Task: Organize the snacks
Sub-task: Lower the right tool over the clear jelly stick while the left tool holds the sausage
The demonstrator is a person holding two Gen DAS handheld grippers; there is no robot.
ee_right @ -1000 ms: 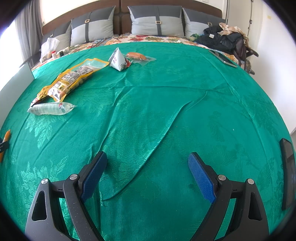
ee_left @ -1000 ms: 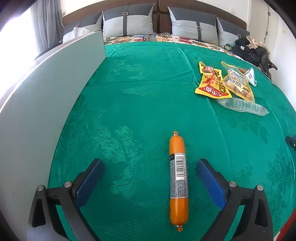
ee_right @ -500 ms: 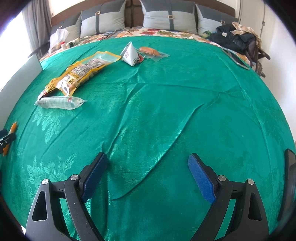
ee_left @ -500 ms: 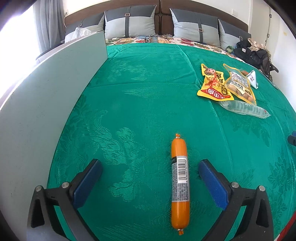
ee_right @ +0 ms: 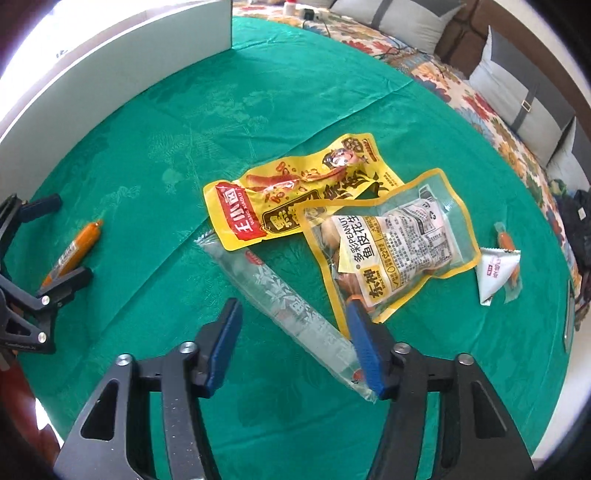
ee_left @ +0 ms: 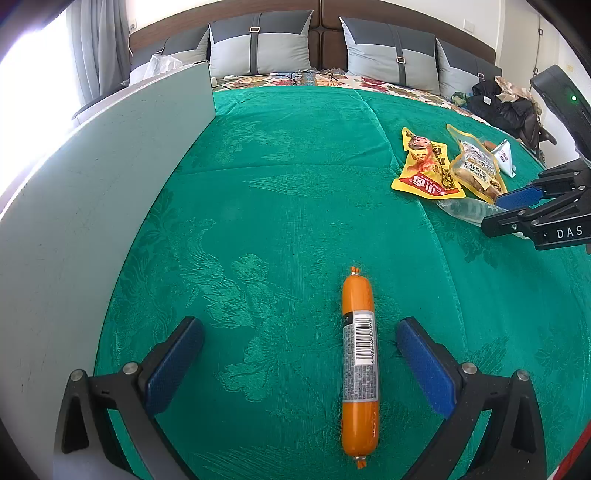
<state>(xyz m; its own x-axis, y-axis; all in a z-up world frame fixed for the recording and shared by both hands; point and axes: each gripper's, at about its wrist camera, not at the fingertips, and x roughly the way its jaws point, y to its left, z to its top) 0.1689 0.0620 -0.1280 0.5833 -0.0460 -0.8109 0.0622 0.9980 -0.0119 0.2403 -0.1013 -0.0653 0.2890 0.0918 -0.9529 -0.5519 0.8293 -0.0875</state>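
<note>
Sausage (ee_left: 359,363) lies between my left gripper's (ee_left: 300,360) spread fingers; my right gripper (ee_right: 295,345), also agape, straddles the clear packet (ee_right: 284,301).

Bed covered by green floral-embossed bedspread (ee_left: 280,177). Grey two-tone pillows (ee_left: 260,46) lean against brown headboard (ee_left: 321,14). Pale grey flat panel (ee_left: 92,192) stands upright along the bedspread's left edge. Dark bag and clothing pile (ee_left: 506,107) far right.

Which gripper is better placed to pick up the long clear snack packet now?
Probably the right gripper: it is open with the clear packet between its fingers. The left gripper is open around the orange sausage.
</note>
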